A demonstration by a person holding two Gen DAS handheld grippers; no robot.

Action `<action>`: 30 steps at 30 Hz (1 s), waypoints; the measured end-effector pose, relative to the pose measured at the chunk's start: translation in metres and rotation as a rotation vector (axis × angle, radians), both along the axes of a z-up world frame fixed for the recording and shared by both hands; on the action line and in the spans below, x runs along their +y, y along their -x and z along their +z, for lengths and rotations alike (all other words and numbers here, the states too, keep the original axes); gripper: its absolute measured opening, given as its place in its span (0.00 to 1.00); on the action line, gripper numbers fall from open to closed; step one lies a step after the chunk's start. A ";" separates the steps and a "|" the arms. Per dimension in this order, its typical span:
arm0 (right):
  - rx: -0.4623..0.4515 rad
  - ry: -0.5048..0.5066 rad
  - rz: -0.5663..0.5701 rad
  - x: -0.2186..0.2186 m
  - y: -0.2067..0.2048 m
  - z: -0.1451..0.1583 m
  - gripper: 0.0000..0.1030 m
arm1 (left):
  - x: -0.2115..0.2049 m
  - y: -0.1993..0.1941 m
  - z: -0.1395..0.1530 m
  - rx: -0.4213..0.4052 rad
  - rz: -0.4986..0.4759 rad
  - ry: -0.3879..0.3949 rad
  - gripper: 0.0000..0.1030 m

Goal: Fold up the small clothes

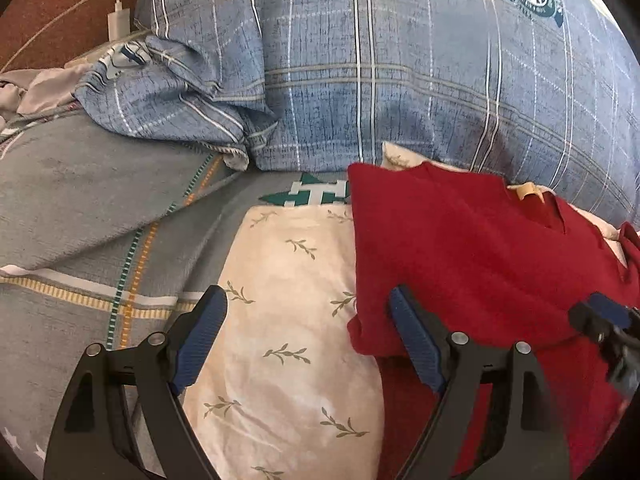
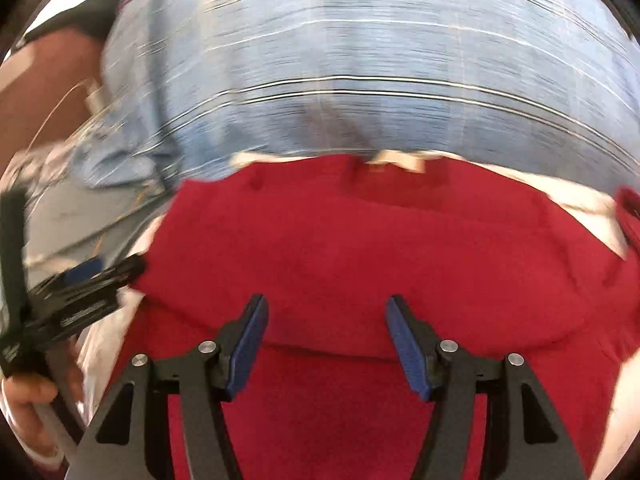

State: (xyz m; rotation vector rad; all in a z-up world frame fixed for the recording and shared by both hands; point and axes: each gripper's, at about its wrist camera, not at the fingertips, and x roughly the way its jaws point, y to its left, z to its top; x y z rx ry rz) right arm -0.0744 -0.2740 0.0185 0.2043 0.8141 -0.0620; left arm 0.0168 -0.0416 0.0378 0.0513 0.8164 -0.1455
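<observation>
A red garment [image 1: 480, 248] lies flat with its left side folded in, on a cream leaf-print cloth [image 1: 288, 280] on the bed. My left gripper [image 1: 306, 300] is open at the garment's left edge: one finger is over the cream cloth, the other over the red fabric, and nothing is pinched. In the blurred right wrist view my right gripper [image 2: 327, 304] hangs open over the middle of the red garment [image 2: 360, 240], with only flat fabric below its jaws. The collar, with a pale tag [image 2: 396, 160], points away from me.
A blue plaid pillow [image 1: 400, 60] rises right behind the garment. Grey patterned bedding [image 1: 80, 200] spreads to the left. A white charger and cable [image 1: 118, 20] lie at the far left by a brown headboard. A hand [image 2: 24, 396] holds the left gripper's handle.
</observation>
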 end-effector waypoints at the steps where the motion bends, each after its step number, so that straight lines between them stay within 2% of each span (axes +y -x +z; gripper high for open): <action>1: 0.013 0.009 -0.023 -0.007 0.000 0.000 0.58 | 0.000 0.002 0.002 -0.007 -0.002 0.005 0.81; 4: -0.002 -0.021 -0.074 -0.035 0.009 0.007 0.59 | 0.000 0.008 0.008 -0.030 -0.018 0.038 0.81; 6: -0.008 -0.002 -0.117 -0.051 0.010 0.009 0.61 | -0.002 0.010 0.011 -0.051 -0.021 0.049 0.81; 8: 0.052 0.039 -0.169 -0.070 0.007 -0.001 0.60 | -0.006 0.010 0.010 -0.058 -0.036 0.046 0.81; 10: 0.096 0.022 -0.193 -0.086 0.007 -0.013 0.58 | -0.012 0.008 0.004 -0.036 -0.053 0.026 0.81; 15: 0.027 -0.010 -0.180 -0.100 0.028 -0.002 0.61 | -0.022 0.008 -0.004 -0.010 -0.076 -0.013 0.81; 20: 0.058 -0.003 -0.219 -0.113 0.035 -0.002 0.62 | -0.021 0.014 0.002 -0.041 -0.073 -0.012 0.81; 23: 0.032 -0.044 -0.230 -0.115 0.041 0.002 0.62 | -0.022 0.016 0.005 -0.048 -0.082 -0.008 0.81; 30: -0.034 -0.059 -0.235 -0.125 0.047 0.016 0.64 | -0.023 0.013 0.003 -0.036 -0.099 -0.009 0.81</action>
